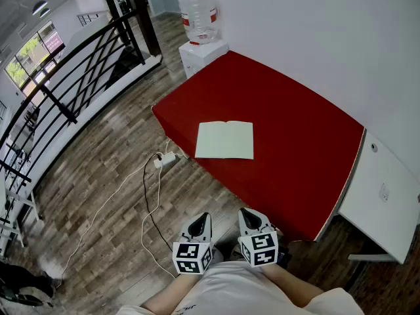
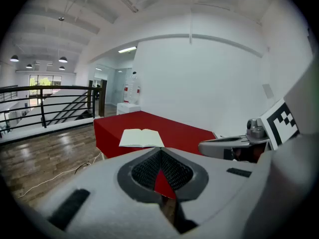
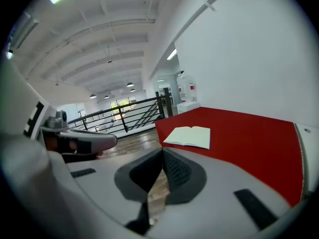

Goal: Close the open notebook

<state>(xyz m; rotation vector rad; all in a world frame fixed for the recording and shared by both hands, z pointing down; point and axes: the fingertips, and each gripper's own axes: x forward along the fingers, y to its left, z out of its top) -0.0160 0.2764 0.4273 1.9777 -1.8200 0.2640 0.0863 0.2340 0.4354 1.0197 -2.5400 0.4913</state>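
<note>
- The left gripper [image 1: 203, 219] has its jaws pressed together with nothing between them; in the left gripper view [image 2: 160, 154] the ribbed pads meet at the tip.
- The right gripper [image 1: 248, 214] looks the same in its own view [image 3: 162, 154]: pads closed at the tip and holding nothing.
- Both grippers are held close to the person's body, side by side and tilted slightly down. They sit over the wooden floor [image 1: 98, 176], short of the near edge of the table [image 1: 295, 176]. This looks like a resting pose before any reach, so I judge the task has not started.
- The notebook [image 1: 225, 140] lies open and flat on the red table, near the edge that faces the floor, with both pale pages up and the spine crease running away from the person. It is well apart from both grippers.
- Both gripper views show the notebook ahead [image 2: 141, 138] [image 3: 188, 136], so either hand could probably go for it.
- The pages lie flat, so closing it will probably mean slipping a jaw tip under one outer edge and folding that half over the crease.
- A cable [image 1: 147, 205] trails across the floor beside the table, clear of the work.
</note>
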